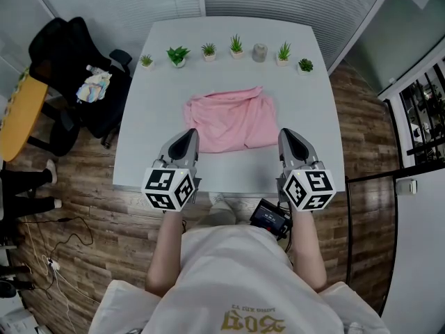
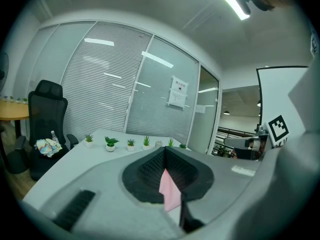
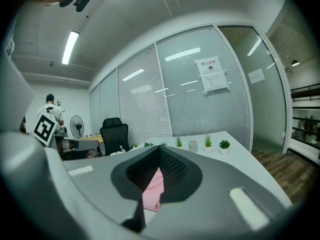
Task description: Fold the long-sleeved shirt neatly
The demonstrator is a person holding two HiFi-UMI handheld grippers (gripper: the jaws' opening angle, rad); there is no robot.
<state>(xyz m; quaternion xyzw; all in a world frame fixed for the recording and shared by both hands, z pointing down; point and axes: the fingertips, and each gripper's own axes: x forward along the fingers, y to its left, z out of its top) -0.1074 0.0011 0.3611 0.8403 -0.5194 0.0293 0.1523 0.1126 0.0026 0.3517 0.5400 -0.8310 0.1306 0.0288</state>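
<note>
The pink long-sleeved shirt point(image 1: 231, 120) lies bunched and partly folded over itself in the middle of the white table point(image 1: 306, 96). My left gripper point(image 1: 189, 135) hovers at the shirt's near left corner and my right gripper point(image 1: 287, 133) just off its near right corner. Both point away from me toward the shirt. In the left gripper view the jaws meet at the tip point(image 2: 164, 152), and a strip of pink shirt point(image 2: 170, 191) shows through the gap below them. The right gripper view shows the same: tips together point(image 3: 159, 149), with pink cloth point(image 3: 153, 191) beyond. Neither visibly holds the cloth.
A row of small potted plants point(image 1: 178, 56) and a grey pot point(image 1: 259, 52) lines the table's far edge. A black office chair point(image 1: 83, 82) with a bundle on it stands at the left, beside a yellow round table point(image 1: 17, 113). Glass partitions run behind.
</note>
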